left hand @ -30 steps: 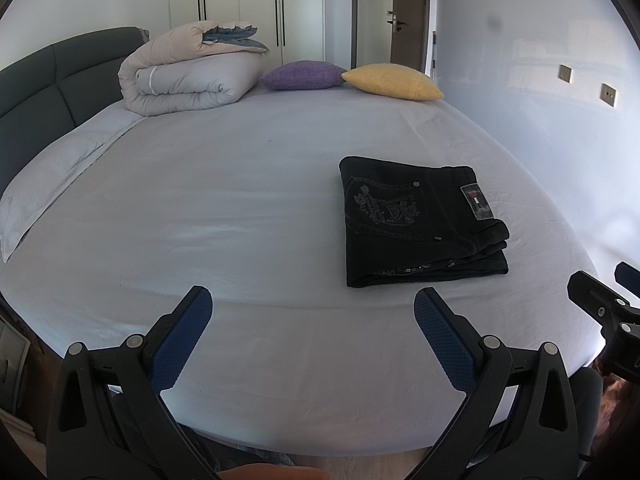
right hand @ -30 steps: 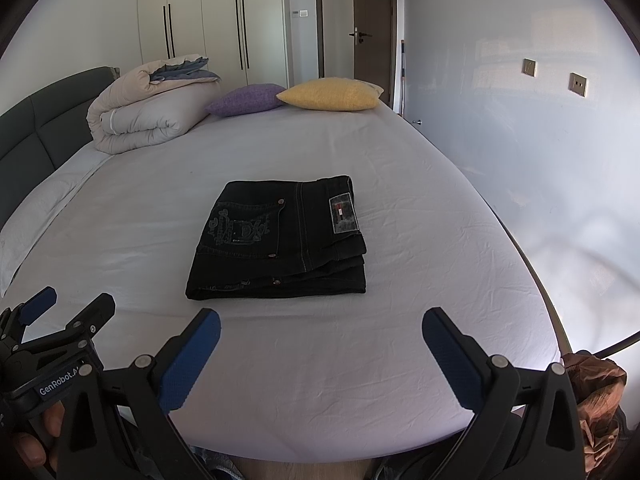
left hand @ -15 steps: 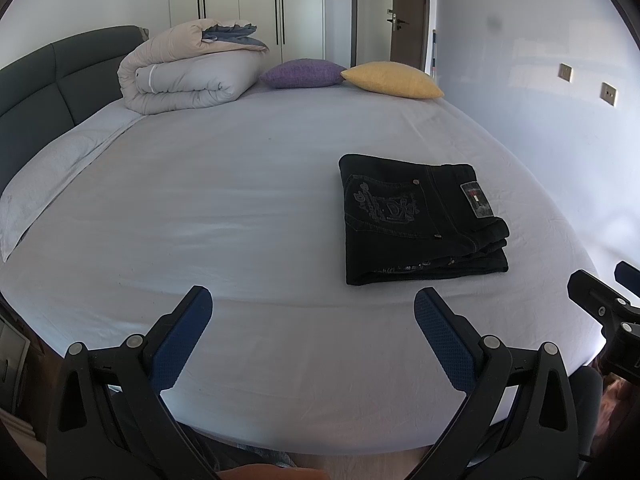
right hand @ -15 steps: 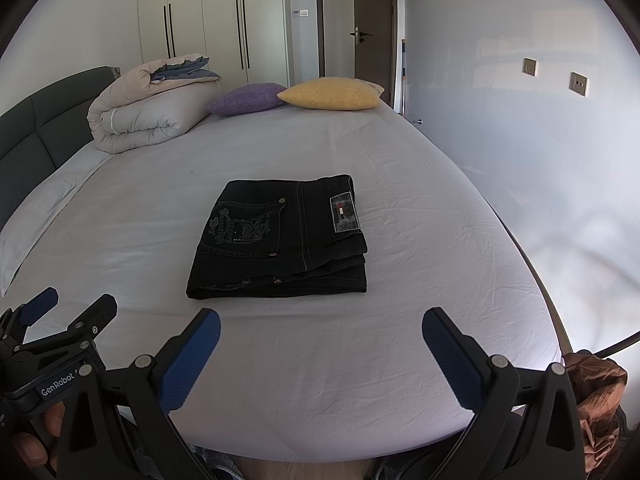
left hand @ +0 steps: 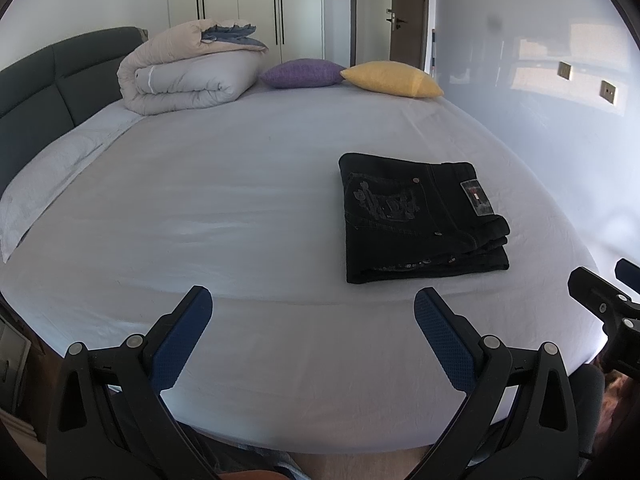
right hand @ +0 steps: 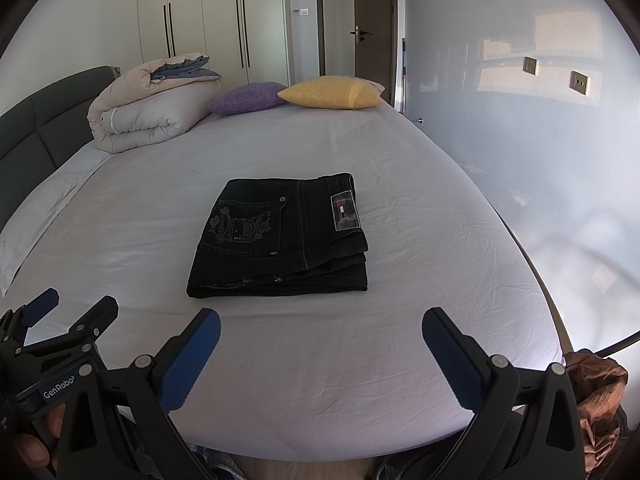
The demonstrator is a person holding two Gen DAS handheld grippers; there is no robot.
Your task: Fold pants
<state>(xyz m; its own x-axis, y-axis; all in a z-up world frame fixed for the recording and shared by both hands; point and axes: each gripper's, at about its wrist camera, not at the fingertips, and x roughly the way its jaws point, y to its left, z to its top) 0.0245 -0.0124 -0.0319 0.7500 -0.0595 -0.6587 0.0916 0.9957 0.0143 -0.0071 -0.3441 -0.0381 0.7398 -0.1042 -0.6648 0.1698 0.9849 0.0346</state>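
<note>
Nothing is shifting between the earlier frames and this one: both grippers are keeping their hover at the near edge of the bed (left hand: 248,184), and the pants (right hand: 280,236) are lying where they were. The left gripper (left hand: 313,312) is holding its blue-padded fingers (left hand: 182,344) spread wide, gripping nothing and touching nothing. The right gripper (right hand: 320,334) is doing the same, jaws wide apart over bare sheet, just short of the pants. "GenRobot" is showing in white on the left gripper's body in the right wrist view.

The black pants are sitting folded in a flat stack on the bed, near its foot-side edge and well apart from the purple pillow (right hand: 248,97), the yellow pillow (right hand: 332,92) and the rolled duvet (right hand: 152,114). Its slightly longer side is running across the bed, waistband pointing right. An embroidered back pocket is facing up; its lettering is not readable. A waistband patch (right hand: 345,211) is showing a small red-white-dark flag.
</note>
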